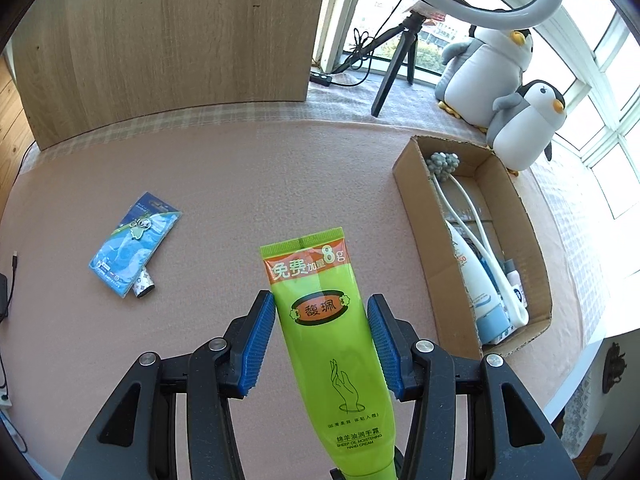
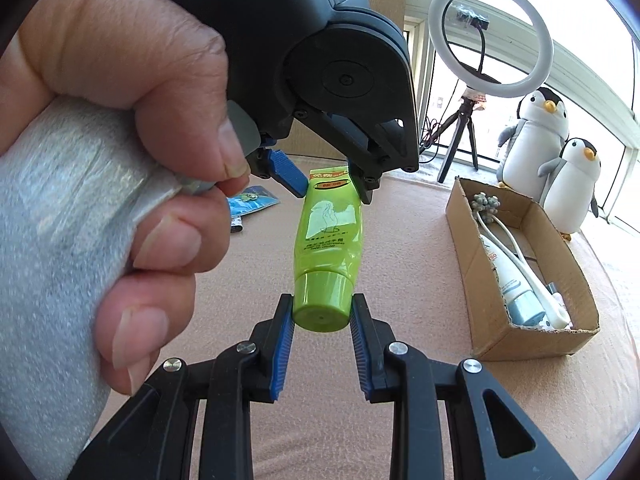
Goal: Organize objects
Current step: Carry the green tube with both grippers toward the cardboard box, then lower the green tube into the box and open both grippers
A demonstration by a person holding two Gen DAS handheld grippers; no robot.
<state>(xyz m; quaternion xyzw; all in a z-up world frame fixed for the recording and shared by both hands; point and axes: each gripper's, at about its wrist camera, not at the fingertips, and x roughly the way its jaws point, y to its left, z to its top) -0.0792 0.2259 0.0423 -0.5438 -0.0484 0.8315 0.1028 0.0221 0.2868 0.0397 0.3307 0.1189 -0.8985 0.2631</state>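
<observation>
Green tube (image 2: 329,232) between both grippers' jaws.

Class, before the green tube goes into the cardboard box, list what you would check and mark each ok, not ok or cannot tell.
1. Right gripper clamps the cap of the green tube: ok.
2. Left gripper pinches the tube body: ok.
3. Tube lifted off the mat: ok.
4. Free room in the cardboard box: ok at the far end.
5. Blue packet out of the way: ok.
</observation>
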